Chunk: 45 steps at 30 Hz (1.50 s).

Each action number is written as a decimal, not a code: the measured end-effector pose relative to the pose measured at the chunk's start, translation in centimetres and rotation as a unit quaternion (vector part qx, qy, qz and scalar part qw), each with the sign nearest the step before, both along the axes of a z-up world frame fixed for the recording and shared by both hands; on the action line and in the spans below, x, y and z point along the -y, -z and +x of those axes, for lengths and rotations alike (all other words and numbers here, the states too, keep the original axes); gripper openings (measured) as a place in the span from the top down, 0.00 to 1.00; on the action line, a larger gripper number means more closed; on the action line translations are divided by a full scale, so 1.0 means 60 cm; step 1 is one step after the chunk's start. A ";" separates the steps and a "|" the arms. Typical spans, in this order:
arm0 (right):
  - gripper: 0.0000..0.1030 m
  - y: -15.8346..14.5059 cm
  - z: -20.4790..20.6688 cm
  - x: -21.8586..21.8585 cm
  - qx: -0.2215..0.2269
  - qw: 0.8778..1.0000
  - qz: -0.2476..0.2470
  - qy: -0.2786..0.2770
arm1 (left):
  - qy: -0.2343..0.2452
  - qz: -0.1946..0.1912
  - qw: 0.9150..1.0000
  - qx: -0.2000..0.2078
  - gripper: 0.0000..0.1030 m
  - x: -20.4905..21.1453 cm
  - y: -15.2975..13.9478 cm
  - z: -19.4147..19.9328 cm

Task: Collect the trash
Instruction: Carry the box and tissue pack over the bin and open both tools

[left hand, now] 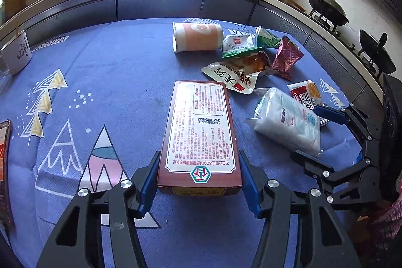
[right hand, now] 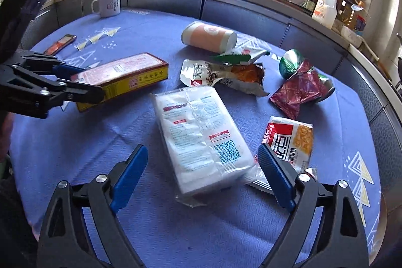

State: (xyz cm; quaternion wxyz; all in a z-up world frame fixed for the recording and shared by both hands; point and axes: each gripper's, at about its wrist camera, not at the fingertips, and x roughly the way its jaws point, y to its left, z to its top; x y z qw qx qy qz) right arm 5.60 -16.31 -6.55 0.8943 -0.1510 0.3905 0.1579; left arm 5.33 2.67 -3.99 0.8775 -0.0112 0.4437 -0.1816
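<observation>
Left gripper [left hand: 198, 182]: fingers clamp the box [left hand: 201, 135] at its near end, lower centre.
Right gripper [right hand: 203, 175]: fingers wide, empty, straddling the tissue pack [right hand: 201, 137].
Pack axis: runs away from the fingers, toward upper left.
Worktop [right hand: 155, 230]: wrappers [right hand: 296, 89] upper right.

The brown box [left hand: 201, 132] reads "ISO9001" and "20210824D3J"; the tablecloth [left hand: 52, 40] shows "VINTAGE".

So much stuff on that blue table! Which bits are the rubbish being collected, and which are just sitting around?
Likely rubbish:
- brown box, clamped in the left gripper
- white plastic pack, between the open right gripper pads
- red-and-yellow snack packet
- torn white wrapper
- crumpled red wrapper
- tipped paper cup

Just lying about:
- mug
- phone
- white jug
</observation>
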 end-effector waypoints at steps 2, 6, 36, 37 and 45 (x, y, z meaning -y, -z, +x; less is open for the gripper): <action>0.38 0.006 0.005 0.000 -0.005 1.000 0.002 0.004 | 0.001 -0.005 1.000 -0.002 0.43 -0.004 0.003 0.000; 0.43 -0.011 -0.011 0.000 -0.003 0.999 0.052 -0.002 | 0.001 -0.025 1.000 0.004 0.43 -0.016 -0.008 -0.006; 0.39 -0.014 -0.221 0.628 0.057 0.854 0.226 0.466 | 0.367 -0.030 0.928 -0.048 0.43 0.712 -0.087 0.063; 0.39 -0.006 -0.220 0.635 0.054 0.853 0.220 0.471 | 0.371 -0.024 0.927 -0.050 0.43 0.733 -0.080 0.064; 0.23 -0.005 -0.234 0.655 0.089 0.841 0.216 0.488 | 0.355 0.041 0.932 -0.059 0.17 0.829 -0.034 0.074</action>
